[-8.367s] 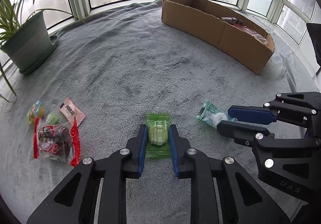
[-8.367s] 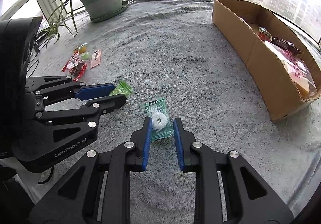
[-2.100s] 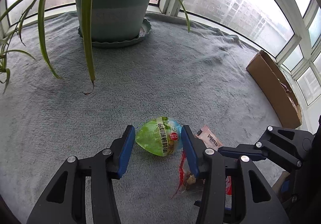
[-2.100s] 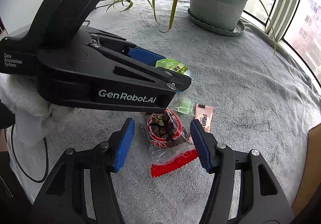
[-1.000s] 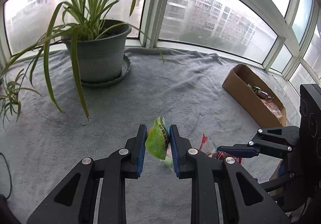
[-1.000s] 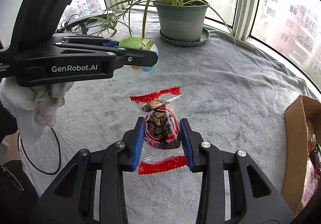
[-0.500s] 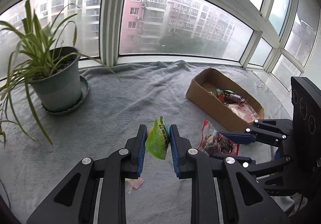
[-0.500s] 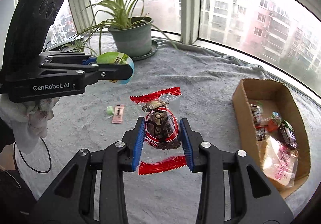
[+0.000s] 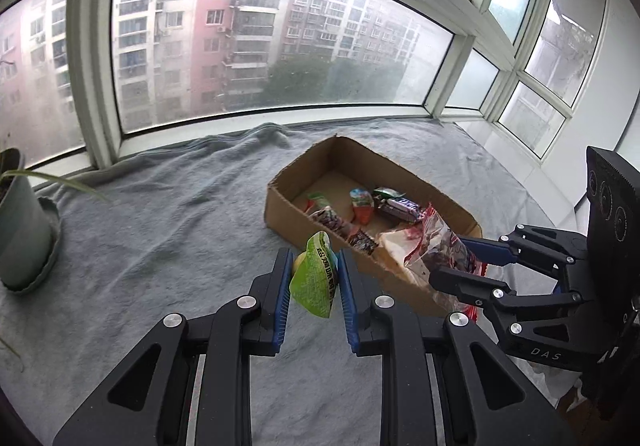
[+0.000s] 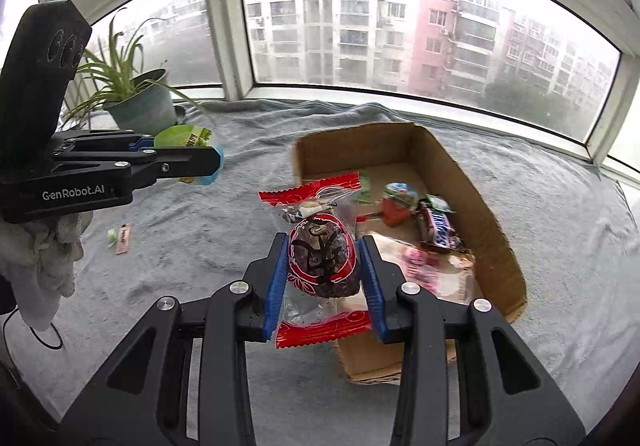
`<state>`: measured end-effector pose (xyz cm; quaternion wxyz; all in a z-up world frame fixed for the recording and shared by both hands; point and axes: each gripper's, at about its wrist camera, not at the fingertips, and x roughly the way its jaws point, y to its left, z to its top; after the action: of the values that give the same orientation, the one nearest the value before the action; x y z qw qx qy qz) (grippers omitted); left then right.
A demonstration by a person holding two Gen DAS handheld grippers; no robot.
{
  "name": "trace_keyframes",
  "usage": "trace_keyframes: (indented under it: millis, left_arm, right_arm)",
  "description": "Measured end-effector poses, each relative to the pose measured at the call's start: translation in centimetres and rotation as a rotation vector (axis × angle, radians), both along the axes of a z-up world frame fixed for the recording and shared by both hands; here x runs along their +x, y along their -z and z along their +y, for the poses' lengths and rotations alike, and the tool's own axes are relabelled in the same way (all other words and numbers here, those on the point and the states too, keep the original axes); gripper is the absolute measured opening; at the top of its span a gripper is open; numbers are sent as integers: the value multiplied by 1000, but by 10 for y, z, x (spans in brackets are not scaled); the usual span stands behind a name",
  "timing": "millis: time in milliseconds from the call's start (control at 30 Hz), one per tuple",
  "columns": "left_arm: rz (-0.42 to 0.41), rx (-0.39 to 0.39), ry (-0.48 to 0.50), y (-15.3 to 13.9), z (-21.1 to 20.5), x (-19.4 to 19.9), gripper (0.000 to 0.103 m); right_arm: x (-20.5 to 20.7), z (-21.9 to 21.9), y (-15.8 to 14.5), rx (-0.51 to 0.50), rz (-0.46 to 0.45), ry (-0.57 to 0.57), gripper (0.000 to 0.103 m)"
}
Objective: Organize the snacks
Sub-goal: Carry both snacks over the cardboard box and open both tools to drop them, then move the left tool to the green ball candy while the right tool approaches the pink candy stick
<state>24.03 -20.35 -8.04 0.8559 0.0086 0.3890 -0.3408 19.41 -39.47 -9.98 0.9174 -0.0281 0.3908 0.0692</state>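
- Far left: a potted plant stands by the window on the grey blanket covering the surface.
- Left, on the blanket: a small pink sachet and a tiny green candy, touching.
- Left claw: clamped on a green snack pouch, held edge-up in the air, just left of the box's near corner.
- Centre-right: an open cardboard box holding several wrapped snacks, among them a chocolate bar.
- Right claw: clamped on a red-and-clear snack packet, held in the air at the box's near left edge.
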Motion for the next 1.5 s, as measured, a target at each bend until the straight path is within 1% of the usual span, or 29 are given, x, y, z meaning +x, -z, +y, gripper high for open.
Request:
trace_keyframes:
  millis: [200, 333, 433, 567, 600, 633, 667, 700, 733, 767, 800, 1067, 1167, 1367, 1500]
  left_arm:
    - [18, 5, 39, 4, -38, 15, 21]
    - [38, 5, 44, 9, -57, 24, 21]
    - [56, 4, 54, 13, -70, 28, 21]
    - [52, 11, 70, 14, -85, 28, 22]
    - [51, 8, 75, 13, -88, 28, 22]
    - [52, 8, 80, 12, -91, 28, 23]
    - [52, 7, 84, 11, -94, 27, 25]
    - [50, 6, 83, 10, -96, 27, 37]
    - [44, 7, 82, 8, -97, 26, 51]
    - [35, 5, 83, 6, -98, 25, 55]
    - [24, 7, 82, 5, -98, 24, 56]
    - [15, 17, 60, 0, -89, 21, 56]
    - [-3, 25, 54, -5, -86, 18, 56]
    - [-39, 21, 41, -18, -73, 10, 56]
    - [-46, 11, 23, -26, -57, 6, 56]
  right_arm:
    - [9, -44, 11, -17, 28, 115, 37]
    - [16, -67, 21, -22, 57, 169, 37]
    - [18, -76, 26, -29, 67, 189, 37]
    - [18, -78, 28, -34, 68, 203, 37]
    - [18, -78, 28, -39, 66, 206, 40]
    - [18, -77, 27, -47, 59, 209, 51]
    - [17, -77, 26, -56, 48, 213, 65]
    - [15, -76, 25, -62, 37, 214, 69]
    - [14, -76, 23, -62, 29, 211, 71]
    - [14, -75, 22, -64, 27, 212, 71]
    - [14, -75, 21, -65, 25, 213, 71]
    - [10, -64, 17, -68, 19, 194, 71]
    - [9, -58, 12, -71, 7, 179, 71]
    - [5, -38, 0, -72, -17, 138, 71]
    - [2, -21, -6, -70, -31, 103, 71]
